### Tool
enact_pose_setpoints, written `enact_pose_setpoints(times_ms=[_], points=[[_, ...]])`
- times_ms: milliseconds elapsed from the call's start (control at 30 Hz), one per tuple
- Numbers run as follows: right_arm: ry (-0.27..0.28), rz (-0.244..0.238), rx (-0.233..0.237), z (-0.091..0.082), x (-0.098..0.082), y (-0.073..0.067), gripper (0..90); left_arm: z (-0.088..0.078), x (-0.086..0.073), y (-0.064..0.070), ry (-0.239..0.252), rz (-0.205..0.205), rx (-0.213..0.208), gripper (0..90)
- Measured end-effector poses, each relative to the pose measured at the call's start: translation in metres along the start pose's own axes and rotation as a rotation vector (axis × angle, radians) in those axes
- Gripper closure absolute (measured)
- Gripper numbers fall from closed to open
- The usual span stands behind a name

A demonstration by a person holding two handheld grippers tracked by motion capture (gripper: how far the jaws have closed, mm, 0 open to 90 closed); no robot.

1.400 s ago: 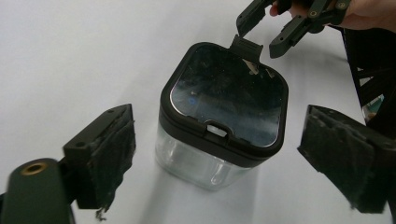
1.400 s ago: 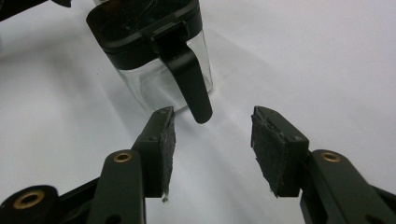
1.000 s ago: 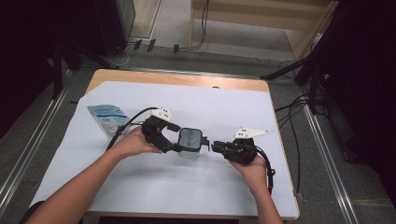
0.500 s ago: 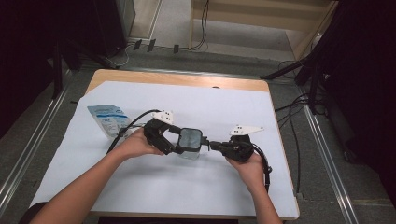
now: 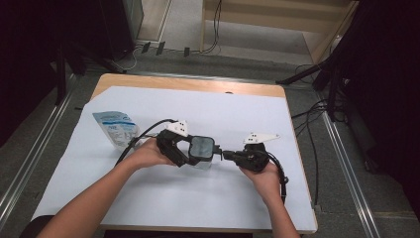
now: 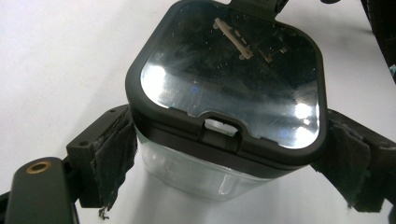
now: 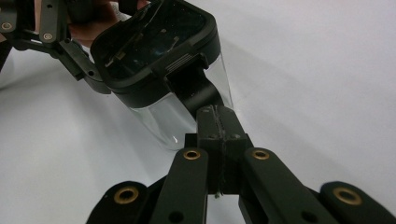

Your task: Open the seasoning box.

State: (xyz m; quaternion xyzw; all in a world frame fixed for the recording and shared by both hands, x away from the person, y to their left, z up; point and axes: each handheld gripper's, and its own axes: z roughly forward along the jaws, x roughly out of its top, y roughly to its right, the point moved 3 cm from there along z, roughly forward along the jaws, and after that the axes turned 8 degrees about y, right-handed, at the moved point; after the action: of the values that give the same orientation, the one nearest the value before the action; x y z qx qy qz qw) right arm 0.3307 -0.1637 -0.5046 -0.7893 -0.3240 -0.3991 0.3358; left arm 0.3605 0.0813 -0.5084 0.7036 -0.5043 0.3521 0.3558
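box (image 5: 200, 151): clear, rigid, likely light, slick walls | left gripper (image 6: 224, 154) fingers clamp its sides | right gripper (image 7: 215, 122) fingers pressed together at lid latch (image 7: 194, 91) | grip sides, not lid (image 6: 233, 70)

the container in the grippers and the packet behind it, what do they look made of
Container: the body looks like clear, glossy hard plastic, since the white table cover shows through it and it carries sharp highlights. Its lid has a matte black frame, probably plastic, around a shiny dark window that mirrors the lights. Packet: seems a thin, flexible printed film or foil pouch, pale blue and white, lying flat.
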Motion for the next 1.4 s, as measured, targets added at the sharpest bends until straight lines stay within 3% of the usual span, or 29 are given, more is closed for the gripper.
enact_pose_setpoints(times_ms=[233, 433, 500, 1400], points=[[0.001, 0.004, 0.000, 0.000, 0.000, 0.000, 90.0, -0.002, 0.004, 0.000, 0.002, 0.006, -0.003, 12.5], [0.002, 0.005, -0.001, 0.000, 0.000, 0.000, 90.0, -0.003, 0.008, 0.000, -0.026, 0.041, -0.008, 12.9], [0.002, 0.009, 0.000, 0.000, 0.000, 0.000, 90.0, -0.004, 0.010, 0.001, -0.013, 0.046, -0.002, 12.9], [-0.005, 0.009, 0.006, 0.001, 0.000, -0.001, 90.0, -0.013, 0.016, 0.004, 0.004, 0.048, 0.007, 14.8]])
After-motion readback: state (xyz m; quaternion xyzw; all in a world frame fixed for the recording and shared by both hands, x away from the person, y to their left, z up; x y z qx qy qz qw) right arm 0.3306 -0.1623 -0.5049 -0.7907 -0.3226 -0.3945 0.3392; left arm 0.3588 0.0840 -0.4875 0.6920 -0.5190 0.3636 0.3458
